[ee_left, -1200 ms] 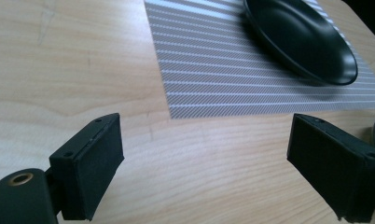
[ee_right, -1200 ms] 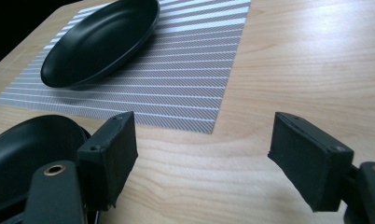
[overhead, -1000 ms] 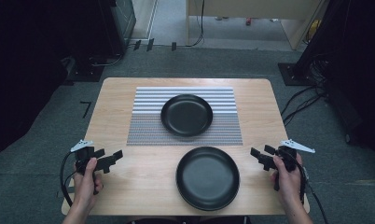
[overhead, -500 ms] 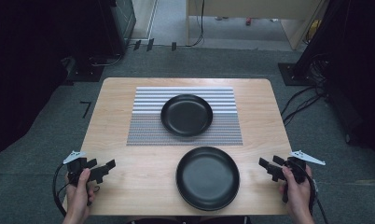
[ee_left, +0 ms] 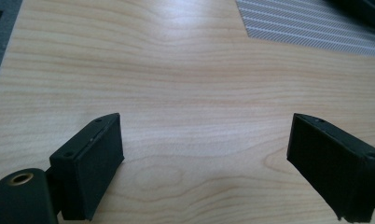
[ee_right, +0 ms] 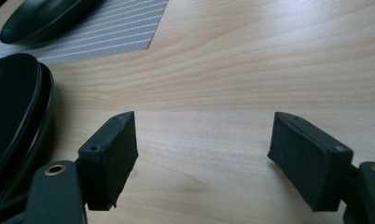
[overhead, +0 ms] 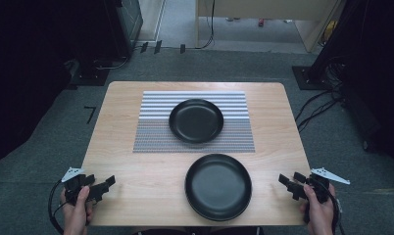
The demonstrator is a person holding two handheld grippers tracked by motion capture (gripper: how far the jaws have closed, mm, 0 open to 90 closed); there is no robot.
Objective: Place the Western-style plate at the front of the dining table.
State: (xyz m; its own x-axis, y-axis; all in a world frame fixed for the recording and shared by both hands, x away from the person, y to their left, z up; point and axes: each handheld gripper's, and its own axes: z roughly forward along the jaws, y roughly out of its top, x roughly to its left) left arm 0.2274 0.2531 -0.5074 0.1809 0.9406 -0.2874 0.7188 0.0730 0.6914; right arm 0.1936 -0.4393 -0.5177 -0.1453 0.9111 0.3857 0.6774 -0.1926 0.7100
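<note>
Counter (overhead: pixel 136 196): pale wood, carried everything; my hands came in at its near corners.
Mat (overhead: pixel 156 134): striped grey, lay across the far half of the counter.
Near plate (overhead: pixel 218 186): black, sat on bare wood just in front of the mat, between my two grippers, nearer my right one.
Far plate (overhead: pixel 196 120): black, rested on the mat.
Left gripper (overhead: pixel 105 184): jaws stood wide over bare wood, held nothing.
Right gripper (overhead: pixel 286 180): jaws stood wide, held nothing; near plate close beside but apart.
</note>
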